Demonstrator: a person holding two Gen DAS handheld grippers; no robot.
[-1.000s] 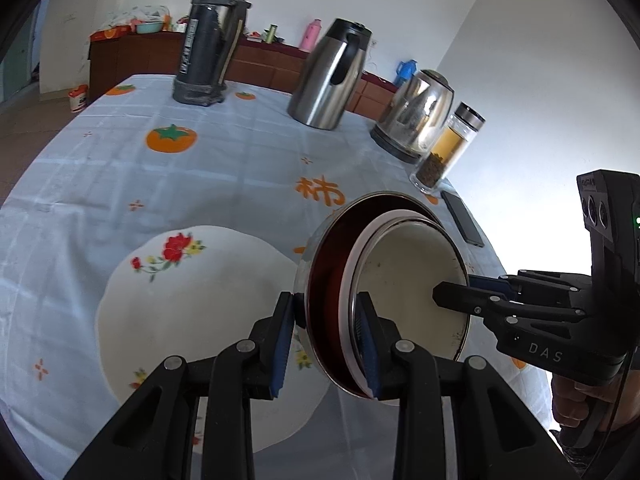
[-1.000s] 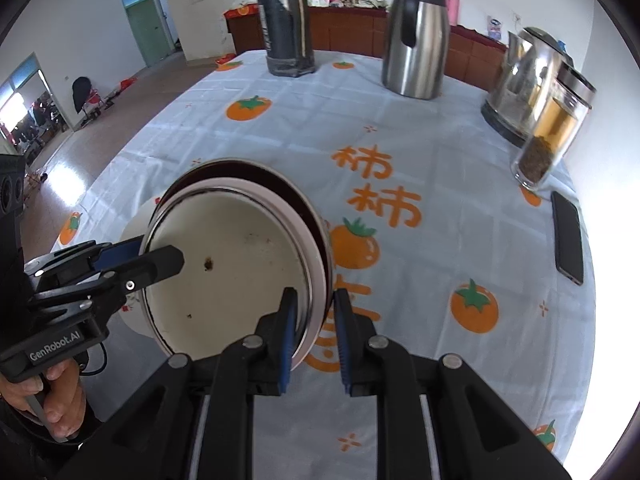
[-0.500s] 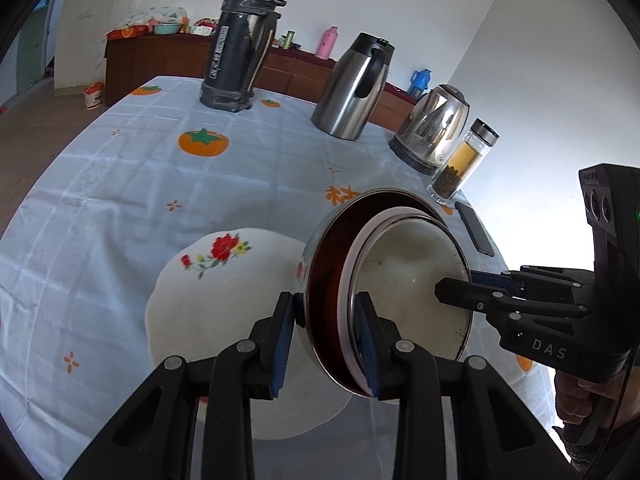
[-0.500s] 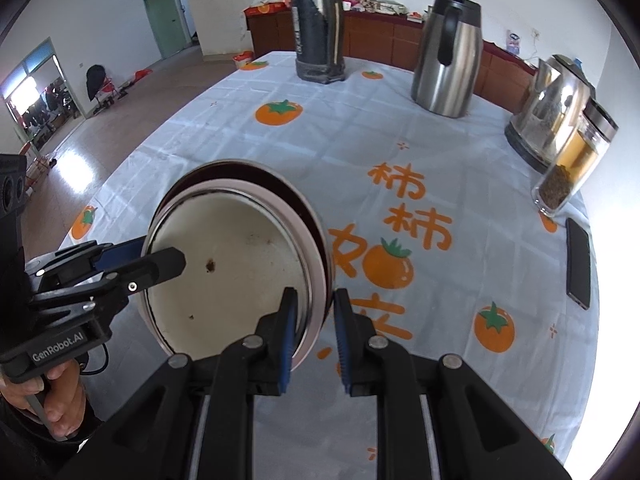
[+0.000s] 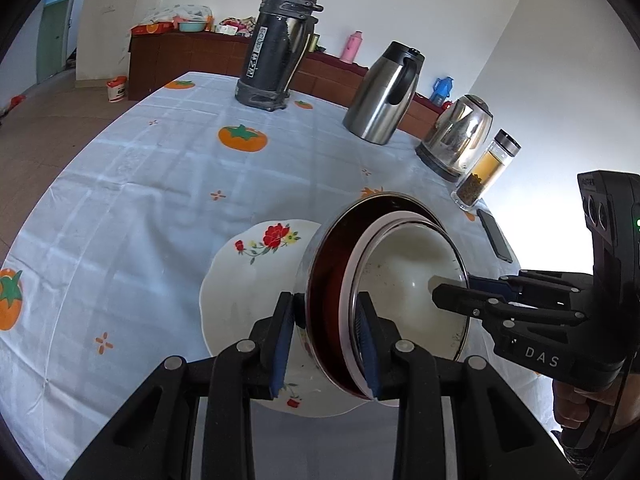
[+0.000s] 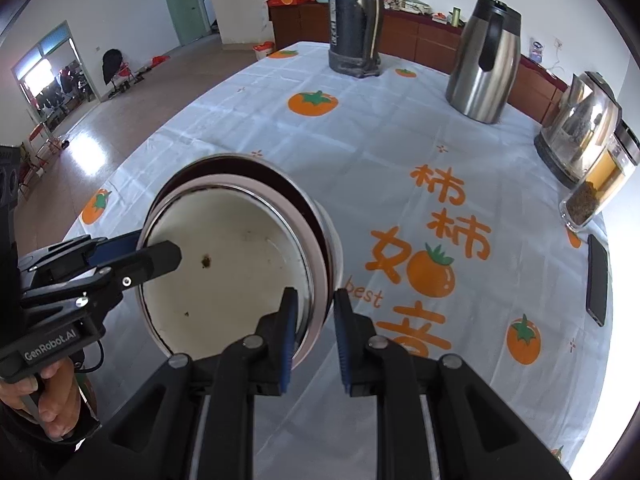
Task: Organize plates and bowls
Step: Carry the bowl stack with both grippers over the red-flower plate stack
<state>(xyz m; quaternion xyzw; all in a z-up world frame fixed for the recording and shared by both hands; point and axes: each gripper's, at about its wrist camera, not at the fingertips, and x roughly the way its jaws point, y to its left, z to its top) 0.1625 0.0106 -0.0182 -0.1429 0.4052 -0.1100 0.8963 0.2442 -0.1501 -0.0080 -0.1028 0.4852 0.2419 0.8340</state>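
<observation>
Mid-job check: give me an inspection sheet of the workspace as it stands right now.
Surface: table under a pale cloth printed with orange fruit.
Job's things: two nested bowls, tilted, held above a floral plate.
Clutter: black flask, steel jug, kettle, jar, phone.
Grippers: left tongs pinch both rims; right tongs pinch the opposite rim.
Cables: black lead at the left handle.
Surroundings: wooden sideboard, green door.

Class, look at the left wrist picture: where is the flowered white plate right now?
The flowered plate lies flat on the tablecloth, lower centre of the left wrist view, just left of and partly behind the nested bowls held in the left gripper.
</observation>
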